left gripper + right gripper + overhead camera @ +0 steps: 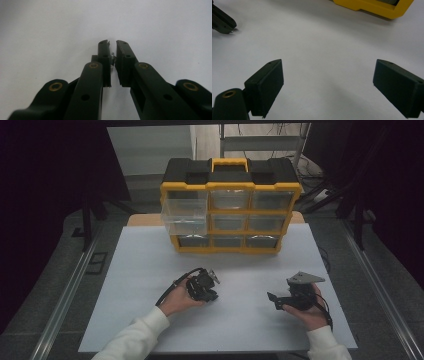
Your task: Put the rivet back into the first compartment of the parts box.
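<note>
Small metal screw (113, 58) pinched in the closed left claw (112, 43) near the bench's (150, 270) middle, right claw (325, 85) wide open, empty; delivery to the far organizer's pulled-out drawer (185, 215) likely remaining.

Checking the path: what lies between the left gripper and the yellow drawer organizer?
Only bare white table between left gripper and organizer, in the high view.

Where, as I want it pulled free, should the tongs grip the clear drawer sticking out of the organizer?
Probably the top edge of its front wall, from the person's side and above: the clear drawer juts from the organizer's left column, open-topped, so one jaw fits inside. The right tongs stand open.
</note>
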A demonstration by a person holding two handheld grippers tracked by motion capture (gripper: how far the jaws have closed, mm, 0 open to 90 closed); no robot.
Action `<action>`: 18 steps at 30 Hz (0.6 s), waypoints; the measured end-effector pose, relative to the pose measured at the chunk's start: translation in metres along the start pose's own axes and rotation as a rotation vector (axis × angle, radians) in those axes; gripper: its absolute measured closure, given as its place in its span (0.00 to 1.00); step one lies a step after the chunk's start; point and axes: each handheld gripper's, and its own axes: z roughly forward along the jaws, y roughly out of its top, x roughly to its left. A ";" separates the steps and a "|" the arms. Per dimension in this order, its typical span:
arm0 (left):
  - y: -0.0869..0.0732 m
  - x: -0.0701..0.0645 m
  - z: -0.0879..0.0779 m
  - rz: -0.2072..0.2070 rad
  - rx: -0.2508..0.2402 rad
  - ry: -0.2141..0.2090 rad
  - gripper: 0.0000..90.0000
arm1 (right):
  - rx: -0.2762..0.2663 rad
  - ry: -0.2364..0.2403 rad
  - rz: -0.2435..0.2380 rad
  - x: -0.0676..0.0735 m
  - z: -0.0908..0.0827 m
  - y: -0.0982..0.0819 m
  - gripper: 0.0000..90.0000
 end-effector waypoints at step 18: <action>-0.016 0.017 -0.049 -0.108 -0.129 -0.089 0.93 | -0.001 -0.006 0.005 -0.001 0.000 0.000 0.11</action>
